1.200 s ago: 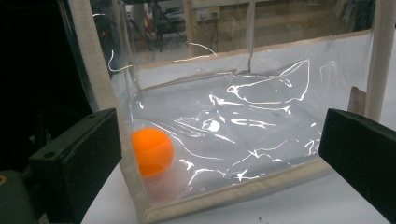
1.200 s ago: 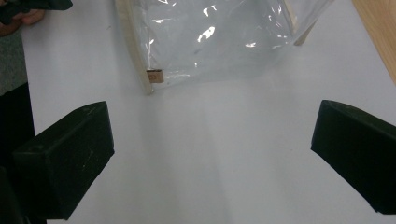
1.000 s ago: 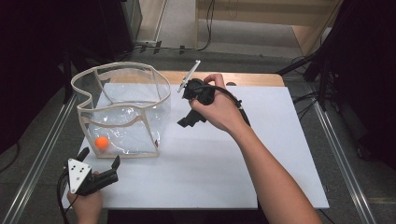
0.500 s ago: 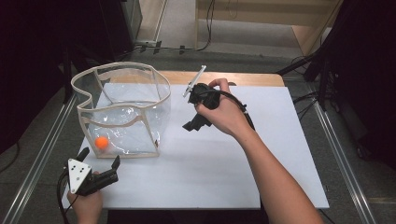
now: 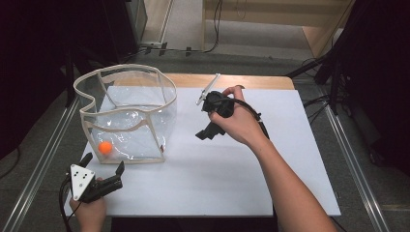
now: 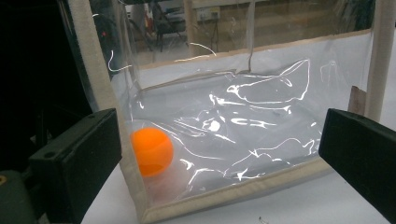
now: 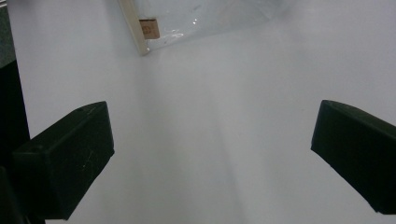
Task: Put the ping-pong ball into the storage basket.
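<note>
Clear bag (image 5: 126, 113) standing upright on white table (image 5: 290, 159), orange ball (image 5: 105, 147) inside at its near left corner. Left gripper (image 5: 102, 168) just before that corner, jaws spread wide, empty. Right gripper (image 5: 205, 131) right of bag, likewise agape.

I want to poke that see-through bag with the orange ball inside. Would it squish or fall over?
The clear plastic bag with beige fabric edging would probably squish: its walls look thin and crinkled, and the rim is wavy. It looks light, so a poke might slide it across the white table. The small orange ball inside would likely roll.
</note>
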`<action>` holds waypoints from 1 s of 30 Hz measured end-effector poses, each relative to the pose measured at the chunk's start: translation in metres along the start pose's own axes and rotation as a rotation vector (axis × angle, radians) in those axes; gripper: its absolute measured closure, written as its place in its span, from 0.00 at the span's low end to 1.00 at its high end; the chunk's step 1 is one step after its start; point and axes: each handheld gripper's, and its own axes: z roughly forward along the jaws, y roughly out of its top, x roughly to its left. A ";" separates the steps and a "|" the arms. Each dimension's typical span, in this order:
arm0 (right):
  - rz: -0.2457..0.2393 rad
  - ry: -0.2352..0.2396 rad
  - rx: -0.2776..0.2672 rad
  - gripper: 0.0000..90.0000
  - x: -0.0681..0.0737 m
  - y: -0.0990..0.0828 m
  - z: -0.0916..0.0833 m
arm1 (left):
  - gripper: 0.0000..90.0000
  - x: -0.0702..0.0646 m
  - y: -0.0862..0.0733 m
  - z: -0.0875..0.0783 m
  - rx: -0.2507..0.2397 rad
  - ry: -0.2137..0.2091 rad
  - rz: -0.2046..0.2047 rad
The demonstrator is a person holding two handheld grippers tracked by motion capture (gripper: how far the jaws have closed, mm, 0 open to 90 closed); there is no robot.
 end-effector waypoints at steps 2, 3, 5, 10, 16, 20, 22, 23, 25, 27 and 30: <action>0.004 0.001 -0.001 0.00 0.000 -0.003 0.001 | 0.00 0.000 0.000 0.000 0.000 0.000 0.000; 0.000 0.002 -0.003 0.00 -0.001 -0.004 0.002 | 0.00 0.000 0.000 0.000 0.000 0.000 0.000; 0.006 0.004 -0.005 0.00 -0.001 -0.007 0.002 | 0.00 0.000 0.000 0.000 0.000 0.000 -0.001; 0.017 0.004 0.003 0.00 -0.001 -0.013 0.003 | 0.00 0.000 0.000 0.000 -0.001 0.001 0.000; 0.015 0.005 -0.009 0.00 -0.002 -0.022 0.005 | 0.00 0.000 0.000 0.000 0.000 0.001 0.001; 0.028 0.005 -0.018 0.00 -0.003 -0.028 0.005 | 0.00 0.000 0.000 0.000 -0.002 0.001 -0.001; 0.028 0.005 -0.018 0.00 -0.003 -0.031 0.006 | 0.00 0.000 0.000 0.000 -0.002 0.002 0.001; 0.030 0.003 -0.016 0.00 -0.003 -0.033 0.006 | 0.00 0.000 0.000 0.000 -0.002 0.002 0.000; 0.037 0.005 -0.021 0.00 -0.003 -0.036 0.007 | 0.00 0.000 0.000 0.000 -0.001 0.002 0.001; 0.039 0.007 -0.024 0.00 -0.004 -0.039 0.008 | 0.00 0.000 0.000 0.000 -0.003 0.001 0.001; 0.041 0.007 -0.028 0.00 -0.005 -0.043 0.009 | 0.00 -0.001 0.000 0.000 -0.002 0.001 0.001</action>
